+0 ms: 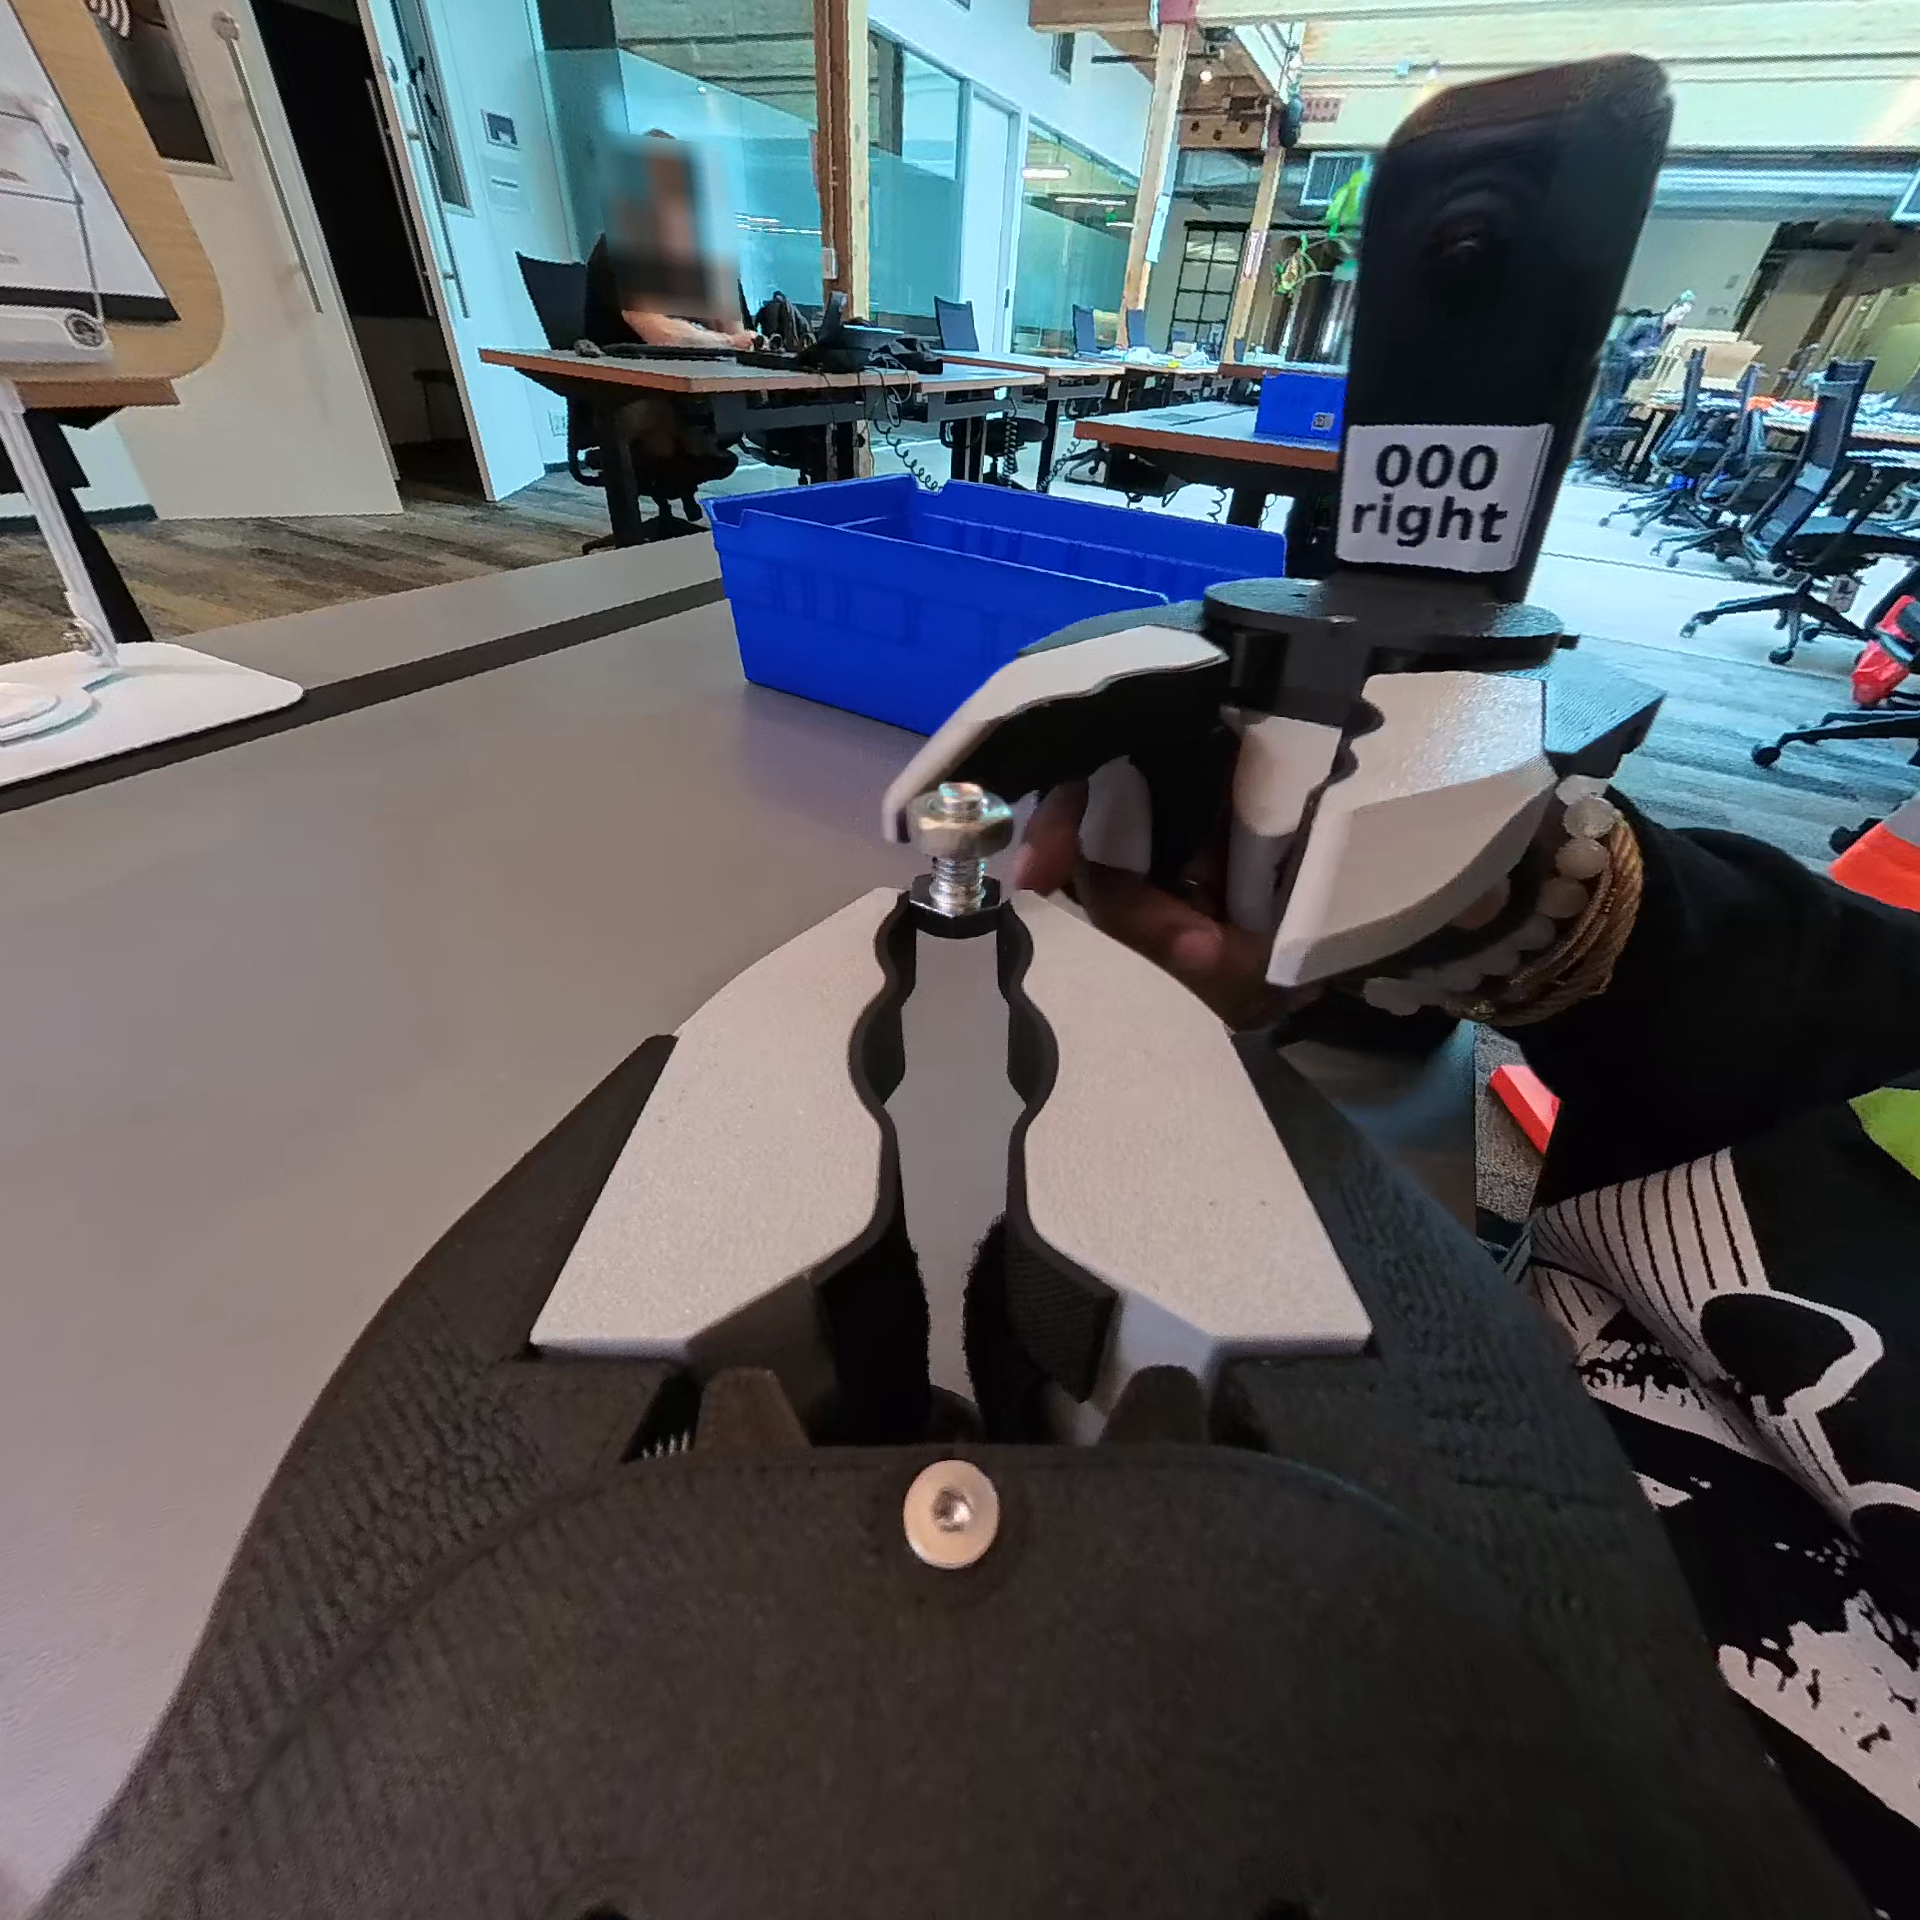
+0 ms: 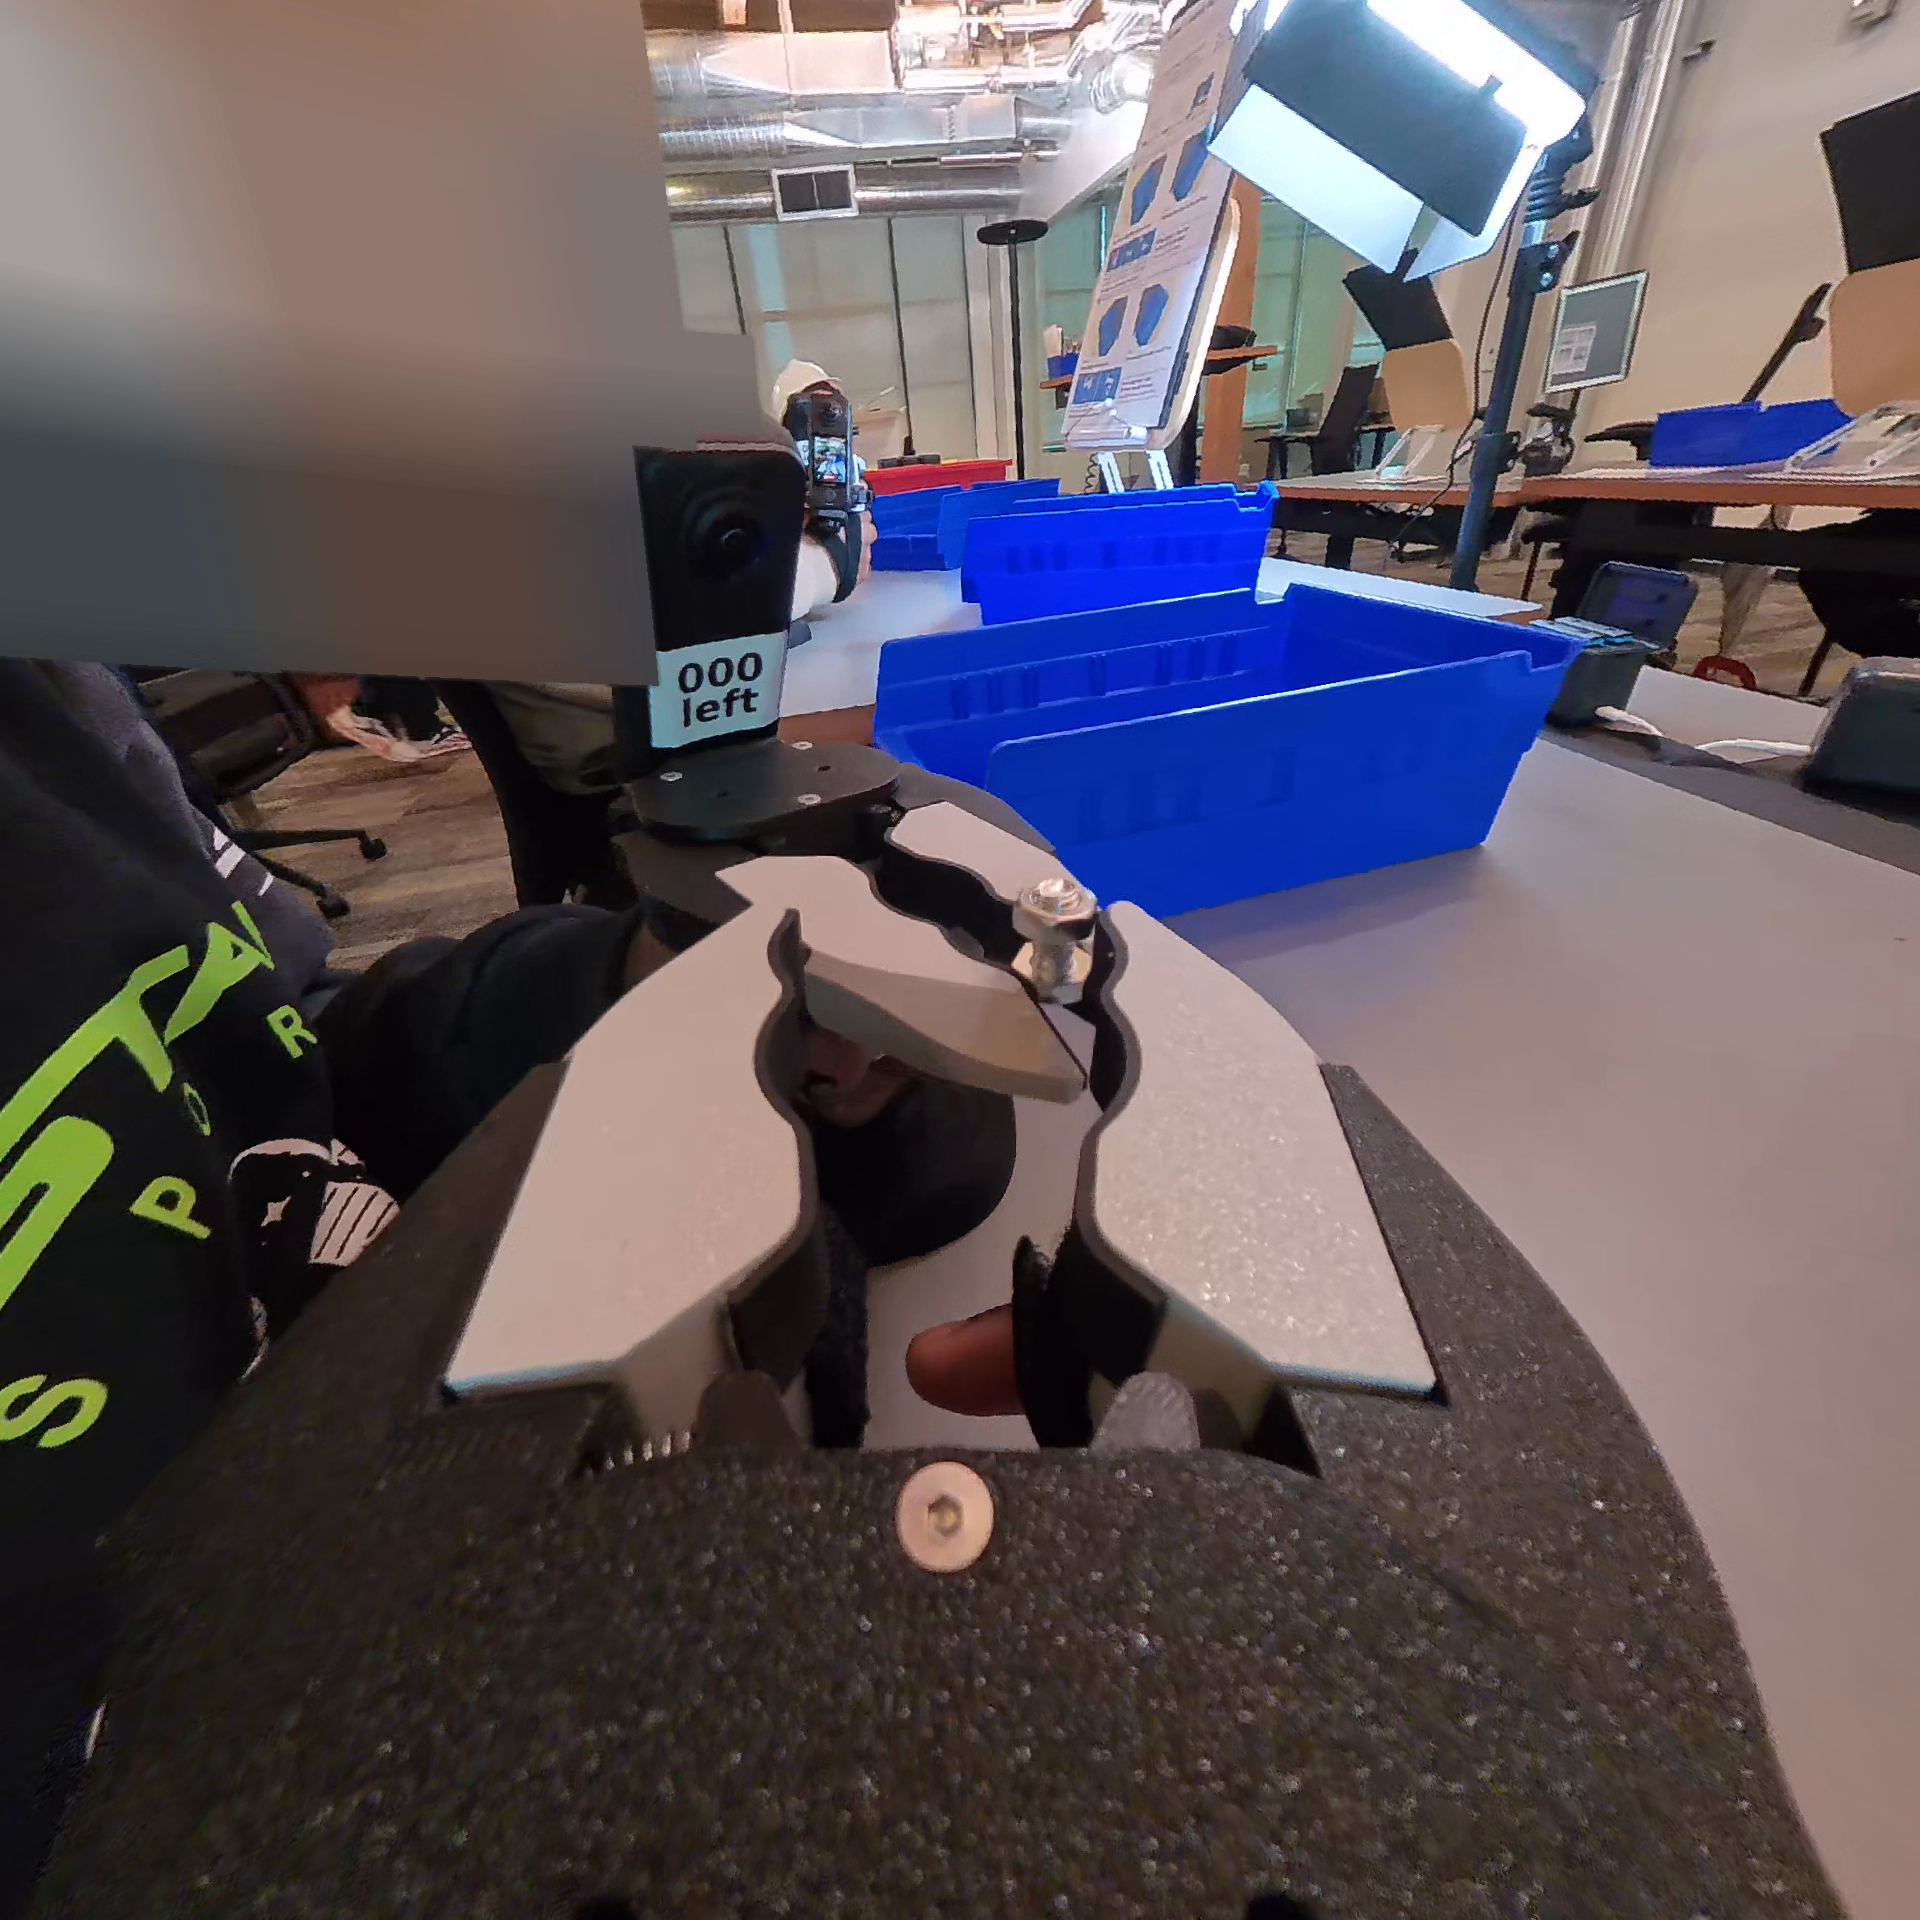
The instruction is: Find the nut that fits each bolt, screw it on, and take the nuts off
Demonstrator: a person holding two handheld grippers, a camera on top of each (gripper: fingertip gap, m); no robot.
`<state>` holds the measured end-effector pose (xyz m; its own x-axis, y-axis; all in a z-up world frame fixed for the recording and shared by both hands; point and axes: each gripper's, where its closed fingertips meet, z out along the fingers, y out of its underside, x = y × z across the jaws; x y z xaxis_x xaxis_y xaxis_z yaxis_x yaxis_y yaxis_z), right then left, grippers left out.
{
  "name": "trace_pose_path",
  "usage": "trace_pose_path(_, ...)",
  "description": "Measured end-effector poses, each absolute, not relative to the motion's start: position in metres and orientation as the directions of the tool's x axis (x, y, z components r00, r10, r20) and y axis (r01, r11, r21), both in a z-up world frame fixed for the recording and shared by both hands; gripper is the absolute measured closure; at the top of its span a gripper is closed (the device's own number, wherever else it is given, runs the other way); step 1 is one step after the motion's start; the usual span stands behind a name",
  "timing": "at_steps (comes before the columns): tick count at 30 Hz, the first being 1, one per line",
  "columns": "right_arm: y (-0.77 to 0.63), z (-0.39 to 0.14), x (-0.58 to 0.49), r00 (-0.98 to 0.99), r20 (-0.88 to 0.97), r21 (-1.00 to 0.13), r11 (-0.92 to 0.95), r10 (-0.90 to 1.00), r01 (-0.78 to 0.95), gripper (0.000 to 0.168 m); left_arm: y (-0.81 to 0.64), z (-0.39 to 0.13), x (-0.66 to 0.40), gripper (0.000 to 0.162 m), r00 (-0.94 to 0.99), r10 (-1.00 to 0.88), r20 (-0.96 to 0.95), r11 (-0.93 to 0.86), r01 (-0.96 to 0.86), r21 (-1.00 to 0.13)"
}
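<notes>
Left gripper [image 1: 954,914]: clamped on bolt [image 1: 952,883] head, shank up. Right gripper [image 2: 945,961]: jaws apart around nut [image 1: 958,821]. Step: turning nut. Next: likely close, twist.

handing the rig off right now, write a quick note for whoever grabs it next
Left gripper: shut on the bolt at its base, holding it upright above the grey table.
Right gripper: beside the silver nut at the bolt's top; jaws look partly open, grip on the nut cannot be told.
Things: nut sits high on the thread, shank bare below it. Blue bin stands behind on the table.
Done: nut and bolt are mated.
Left: whether the nut is going on or coming off cannot be told from here; finish the turn, then deal with any other bolts, none in view.
</notes>
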<state>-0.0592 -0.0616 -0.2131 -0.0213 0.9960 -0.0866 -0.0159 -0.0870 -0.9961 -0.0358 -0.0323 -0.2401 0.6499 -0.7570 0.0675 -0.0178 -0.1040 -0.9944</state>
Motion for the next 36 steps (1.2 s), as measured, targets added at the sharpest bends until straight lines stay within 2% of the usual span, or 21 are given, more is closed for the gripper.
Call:
trace_pose_path(2,-0.061,-0.213,-0.053,-0.009,-0.09,-0.996,-0.09,0.996,-0.02,0.12,-0.032,-0.24,-0.036,0.147,0.65,-0.757,0.067,-0.103,-0.018,-0.995)
trace_pose_path(4,-0.065,-0.212,-0.046,-0.033,-0.092,-0.995,-0.093,0.995,-0.03,0.138,-0.032,-0.24,-0.037,0.147,0.654,-0.753,0.071,-0.106,-0.014,-0.994)
trace_pose_path(6,-0.067,-0.208,-0.041,-0.042,-0.1,-0.993,-0.102,0.994,-0.053,0.139,-0.031,-0.24,-0.037,0.147,0.652,-0.754,0.075,-0.109,-0.012,-0.994)
trace_pose_path(10,-0.058,-0.206,-0.041,-0.007,-0.099,-0.993,-0.099,0.995,-0.071,0.135,-0.032,-0.241,-0.036,0.147,0.651,-0.756,0.069,-0.107,-0.019,-0.994)
trace_pose_path(15,-0.054,-0.211,-0.057,-0.016,-0.104,-0.993,-0.105,0.994,-0.055,0.112,-0.032,-0.241,-0.035,0.147,0.645,-0.761,0.067,-0.107,-0.024,-0.994)
trace_pose_path(18,-0.055,-0.213,-0.067,-0.041,-0.107,-0.993,-0.109,0.993,-0.044,0.107,-0.033,-0.241,-0.034,0.147,0.642,-0.764,0.062,-0.106,-0.03,-0.994)
trace_pose_path(31,-0.06,-0.213,-0.069,-0.046,-0.084,-0.996,-0.085,0.995,-0.033,0.113,-0.032,-0.241,-0.035,0.147,0.646,-0.761,0.066,-0.105,-0.021,-0.994)
trace_pose_path(36,-0.059,-0.213,-0.056,-0.018,-0.09,-0.995,-0.09,0.996,-0.035,0.12,-0.032,-0.24,-0.036,0.147,0.649,-0.757,0.07,-0.104,-0.014,-0.994)
